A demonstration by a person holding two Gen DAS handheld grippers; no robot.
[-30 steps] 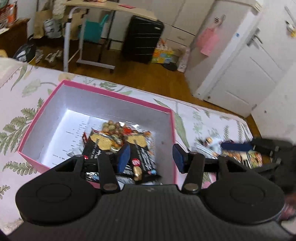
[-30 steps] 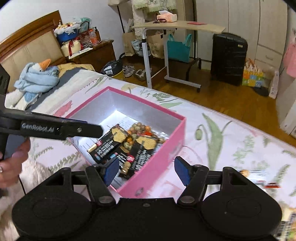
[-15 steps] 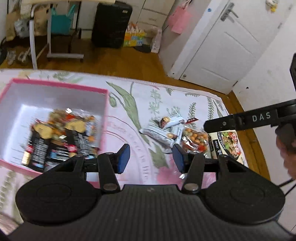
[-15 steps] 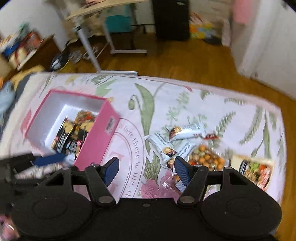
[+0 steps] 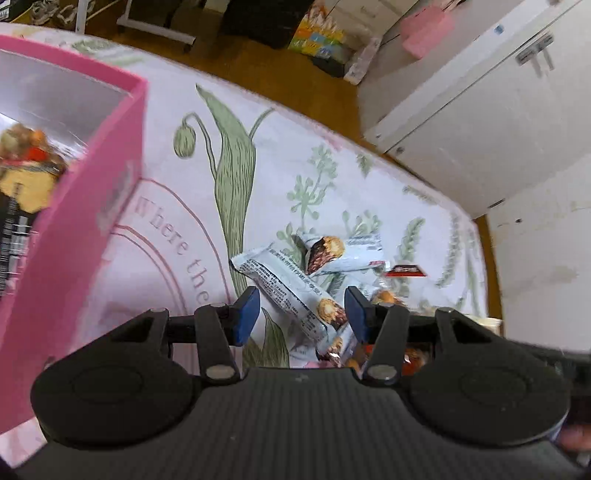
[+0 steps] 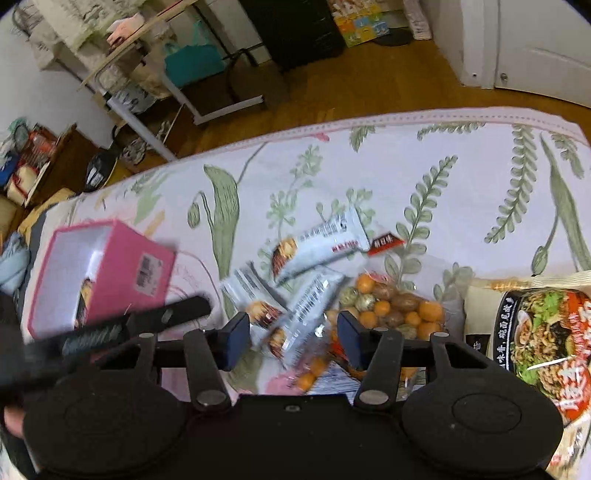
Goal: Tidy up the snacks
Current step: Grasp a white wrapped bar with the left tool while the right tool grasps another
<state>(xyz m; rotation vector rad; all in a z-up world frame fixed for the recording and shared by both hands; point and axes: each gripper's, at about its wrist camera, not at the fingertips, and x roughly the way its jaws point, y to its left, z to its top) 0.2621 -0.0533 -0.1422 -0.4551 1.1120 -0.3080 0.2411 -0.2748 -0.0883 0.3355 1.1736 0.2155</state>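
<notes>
A pink box [image 5: 70, 236] holding black snack packs stands at the left; it also shows in the right wrist view [image 6: 99, 273]. White snack bars [image 5: 288, 291] lie in a pile on the floral bedspread, also seen in the right wrist view [image 6: 317, 247]. A bag of mixed nuts [image 6: 391, 306] and a noodle pack [image 6: 535, 332] lie to their right. My left gripper [image 5: 302, 314] is open just above one white bar. My right gripper [image 6: 293, 336] is open above the bars and the nut bag. The left gripper's arm [image 6: 110, 328] crosses the right wrist view.
The bedspread's far edge [image 6: 369, 122] drops to a wooden floor [image 6: 351, 85]. A white cabinet [image 5: 480, 96] stands beyond the bed's corner. A rolling desk [image 6: 147, 74] and a black suitcase [image 6: 295, 29] stand across the floor.
Both grippers have swung from over the pink box to the right and come down close over the pile of white bars and nuts. Both stay open.
</notes>
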